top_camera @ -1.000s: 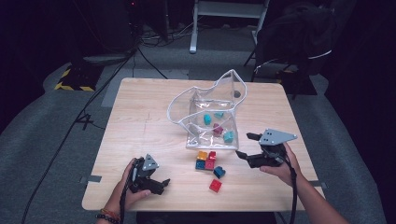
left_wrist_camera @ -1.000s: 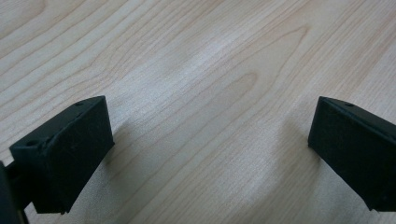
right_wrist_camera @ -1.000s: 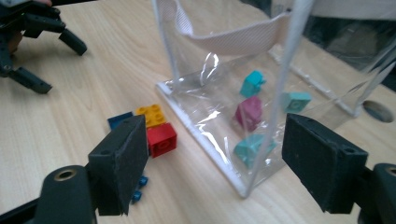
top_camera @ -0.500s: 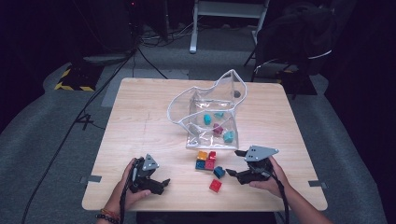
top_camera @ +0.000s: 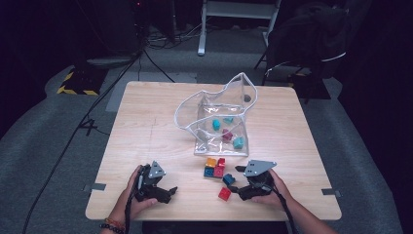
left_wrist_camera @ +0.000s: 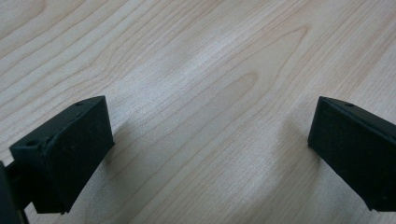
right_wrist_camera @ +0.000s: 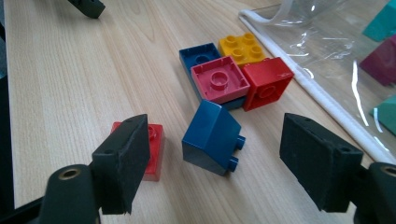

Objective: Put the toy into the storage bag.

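I am looking at the blue block [right_wrist_camera: 212, 136]. It is lying tipped on the counter [top_camera: 146, 122], between the wide-apart jaws of my right gripper [right_wrist_camera: 215, 163]. A red block [right_wrist_camera: 152, 151] is sitting just beside it. My left gripper [left_wrist_camera: 210, 149] is resting wide apart over bare wood, holding nothing.

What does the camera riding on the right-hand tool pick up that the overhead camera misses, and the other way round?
Right gripper view: studs on the yellow brick, pegs on the tipped blue brick between open jaws. High view: the whole table, both hands, the left gripper, teal pieces deep in the clear bag. Both: loose bricks beside the bag's edge.
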`<state>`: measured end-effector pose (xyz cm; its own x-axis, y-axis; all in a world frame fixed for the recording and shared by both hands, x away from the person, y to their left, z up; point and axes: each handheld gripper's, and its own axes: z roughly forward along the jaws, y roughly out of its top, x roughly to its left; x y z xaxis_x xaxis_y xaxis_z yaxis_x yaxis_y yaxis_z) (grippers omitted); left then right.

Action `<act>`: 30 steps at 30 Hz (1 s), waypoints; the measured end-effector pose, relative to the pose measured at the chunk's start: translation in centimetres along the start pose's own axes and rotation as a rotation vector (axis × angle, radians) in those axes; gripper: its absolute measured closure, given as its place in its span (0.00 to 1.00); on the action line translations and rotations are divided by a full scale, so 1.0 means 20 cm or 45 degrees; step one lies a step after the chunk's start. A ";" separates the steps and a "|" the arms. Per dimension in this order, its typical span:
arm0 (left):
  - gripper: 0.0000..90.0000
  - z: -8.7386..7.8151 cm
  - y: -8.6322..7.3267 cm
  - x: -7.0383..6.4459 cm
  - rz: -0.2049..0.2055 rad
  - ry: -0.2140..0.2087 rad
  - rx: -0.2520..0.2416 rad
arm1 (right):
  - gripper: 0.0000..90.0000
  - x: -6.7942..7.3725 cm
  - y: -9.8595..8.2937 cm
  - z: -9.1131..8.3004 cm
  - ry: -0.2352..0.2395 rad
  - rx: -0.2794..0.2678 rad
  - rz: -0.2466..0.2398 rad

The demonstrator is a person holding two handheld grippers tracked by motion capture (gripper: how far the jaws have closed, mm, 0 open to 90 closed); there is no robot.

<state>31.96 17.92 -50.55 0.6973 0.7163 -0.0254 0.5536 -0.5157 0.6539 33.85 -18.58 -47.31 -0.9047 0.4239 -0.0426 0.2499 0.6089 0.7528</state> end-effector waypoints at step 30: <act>0.00 0.00 0.00 0.00 -0.001 0.000 0.000 | 0.64 -0.04 -0.06 0.11 -0.014 0.026 0.059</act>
<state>31.96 17.92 -50.55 0.6971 0.7165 -0.0259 0.5539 -0.5152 0.6540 35.11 -18.22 -49.54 -0.8881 0.4594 -0.0156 0.2985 0.6022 0.7404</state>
